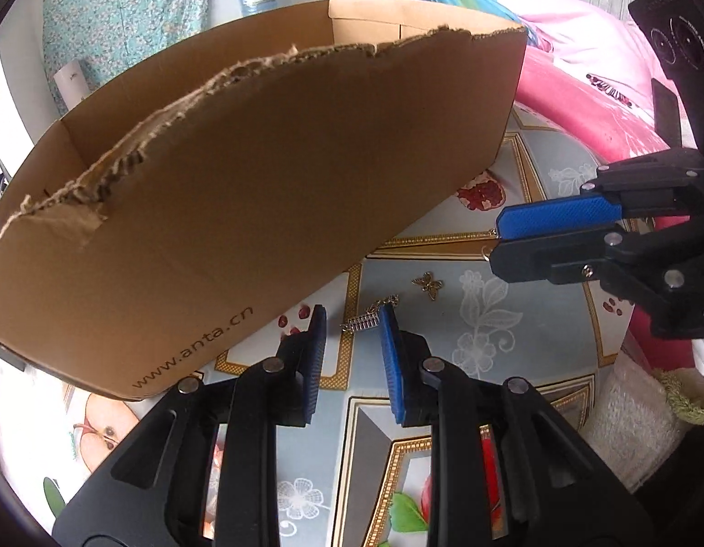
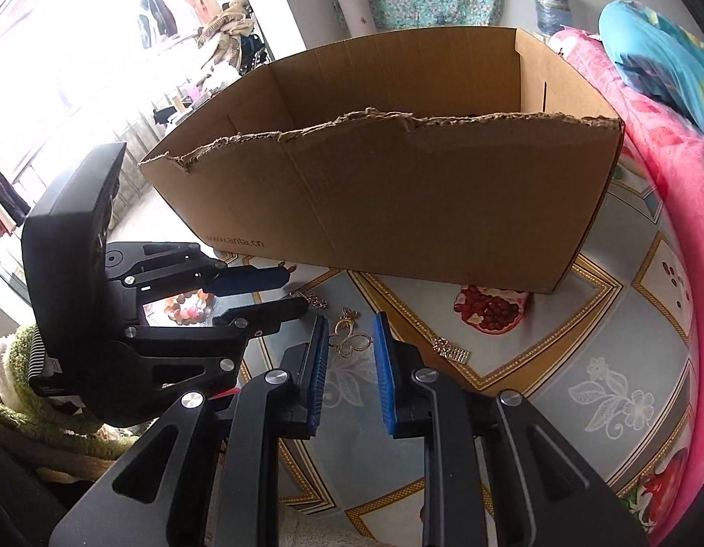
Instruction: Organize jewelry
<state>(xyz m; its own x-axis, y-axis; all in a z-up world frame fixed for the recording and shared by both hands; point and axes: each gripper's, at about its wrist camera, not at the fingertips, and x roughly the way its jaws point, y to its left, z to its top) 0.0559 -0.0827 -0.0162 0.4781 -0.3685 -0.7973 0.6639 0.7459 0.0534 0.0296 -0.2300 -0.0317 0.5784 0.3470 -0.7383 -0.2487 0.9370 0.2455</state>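
Two grippers hover over the patterned counter (image 2: 579,355), left gripper (image 1: 352,319) and right gripper (image 2: 349,326) both narrowly parted, empty. Three jewelry pieces lie before one cardboard box (image 2: 397,200): butterfly pendant (image 2: 349,342), beaded clasp (image 2: 452,350), chain (image 2: 313,299).

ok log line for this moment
left gripper: open by silver-gold chain piece | right gripper: open by gold butterfly pendant

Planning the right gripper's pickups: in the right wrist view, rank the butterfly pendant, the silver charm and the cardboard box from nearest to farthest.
1. Butterfly pendant, between the fingertips of the right gripper.
2. Silver charm, just to the right.
3. Cardboard box, behind both.
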